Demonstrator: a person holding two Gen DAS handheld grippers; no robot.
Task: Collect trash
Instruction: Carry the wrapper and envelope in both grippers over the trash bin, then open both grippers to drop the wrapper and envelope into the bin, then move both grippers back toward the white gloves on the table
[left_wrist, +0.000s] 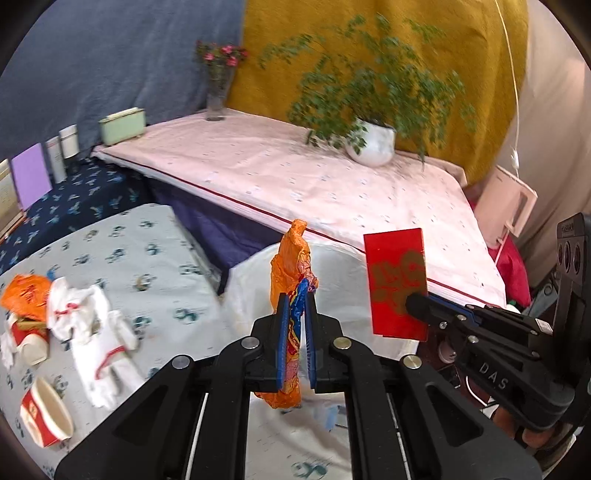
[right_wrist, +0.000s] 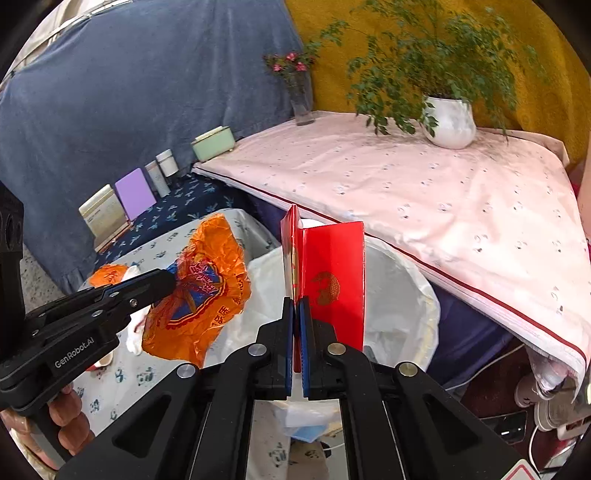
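1. The left gripper (left_wrist: 295, 295) has its blue-padded fingers (left_wrist: 282, 332) closed on an orange wrapper (left_wrist: 291, 266), which stands upright between them, its top above the fingertips and its lower end hanging below.
2. In the right wrist view the same orange wrapper (right_wrist: 199, 291) spreads out crumpled from the tip of the left gripper (right_wrist: 168, 282), showing a blue and red print.
3. The right gripper (right_wrist: 296, 306) is clamped tight on a red envelope (right_wrist: 328, 284) with a gold emblem; the envelope stands on edge above the fingertips.
4. From the left wrist view the red envelope (left_wrist: 397, 284) is to the right of the wrapper, pinched at its lower right by the right gripper (left_wrist: 415, 306).
5. Both items are held over a bin lined with a white bag (right_wrist: 399, 295), which sits just near of a table with a pink cloth (left_wrist: 295, 177).
6. To the left, a floral-cloth surface (left_wrist: 140, 251) carries more litter: a crumpled white bag (left_wrist: 92, 317), another orange wrapper scrap (left_wrist: 26, 295) and a red-and-white paper cup (left_wrist: 44, 421) on its side.
7. On the far side of the pink cloth stand a potted fern (left_wrist: 369, 140) and a vase of flowers (left_wrist: 218, 92).
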